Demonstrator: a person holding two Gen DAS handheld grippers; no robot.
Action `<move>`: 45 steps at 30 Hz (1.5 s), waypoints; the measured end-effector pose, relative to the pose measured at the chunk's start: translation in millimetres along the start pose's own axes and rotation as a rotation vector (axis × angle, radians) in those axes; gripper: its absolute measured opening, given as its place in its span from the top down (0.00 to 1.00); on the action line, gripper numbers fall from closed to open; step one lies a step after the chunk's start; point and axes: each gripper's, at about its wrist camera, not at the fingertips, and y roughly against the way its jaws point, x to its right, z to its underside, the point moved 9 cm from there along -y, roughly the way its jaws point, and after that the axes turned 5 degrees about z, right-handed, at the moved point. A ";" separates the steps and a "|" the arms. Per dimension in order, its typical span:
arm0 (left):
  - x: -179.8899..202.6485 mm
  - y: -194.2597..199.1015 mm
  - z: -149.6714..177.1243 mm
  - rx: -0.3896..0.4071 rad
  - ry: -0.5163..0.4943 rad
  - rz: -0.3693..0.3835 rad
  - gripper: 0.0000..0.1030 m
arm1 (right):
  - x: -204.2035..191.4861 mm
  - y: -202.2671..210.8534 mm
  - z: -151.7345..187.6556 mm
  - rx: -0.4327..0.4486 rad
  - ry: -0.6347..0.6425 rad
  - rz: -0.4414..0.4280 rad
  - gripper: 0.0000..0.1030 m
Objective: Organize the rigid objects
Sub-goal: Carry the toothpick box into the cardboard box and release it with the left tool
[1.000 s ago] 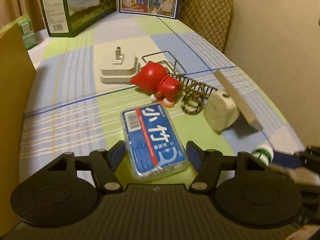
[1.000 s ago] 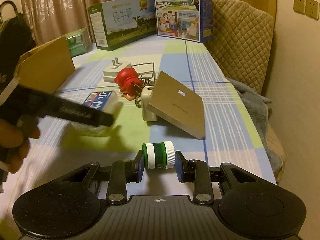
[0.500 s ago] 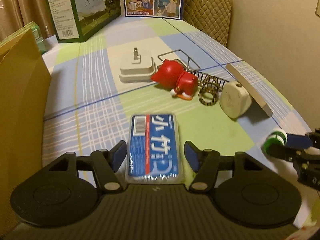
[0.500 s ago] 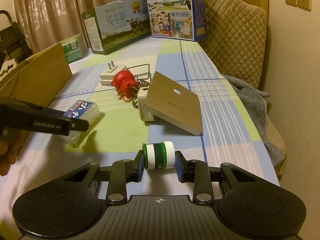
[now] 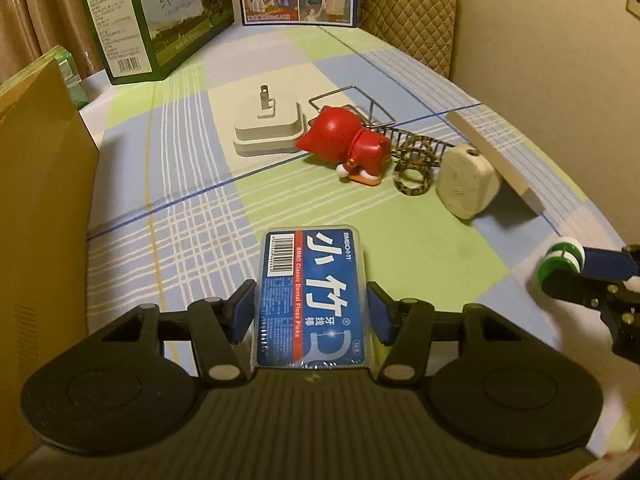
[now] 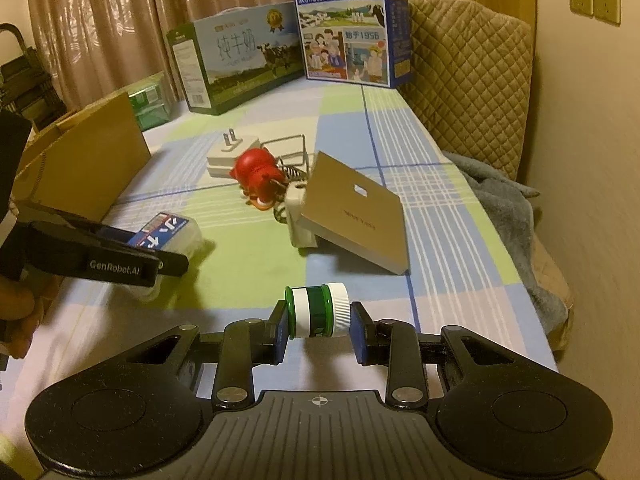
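Observation:
A clear dental floss pick box (image 5: 312, 292) with a blue label lies on the checked cloth. My left gripper (image 5: 311, 312) straddles it, and the jaws are closing, with the blue pads against its long sides. The right wrist view shows the same box (image 6: 172, 232) behind the left gripper (image 6: 160, 264). My right gripper (image 6: 319, 320) is shut on a small green and white jar (image 6: 316, 312), held sideways above the cloth. That jar (image 5: 560, 258) also shows at the right edge of the left wrist view.
Past the floss box lie a red toy figure (image 5: 348, 144), a white plug adapter (image 5: 268, 128), a wire rack (image 5: 360, 104), a patterned ring (image 5: 412, 168), a white rounded block (image 5: 466, 184) and a flat board (image 6: 356, 212). A cardboard box (image 5: 40, 240) stands left. Milk cartons (image 6: 348, 24) line the back.
The left gripper has lined up over the floss box and its jaws have narrowed onto the box's sides. The right gripper has kept still with the jar.

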 end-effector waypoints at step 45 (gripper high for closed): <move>-195.1 280.1 20.1 0.231 0.153 -0.227 0.49 | -265.4 120.7 -100.9 0.203 0.256 -0.292 0.73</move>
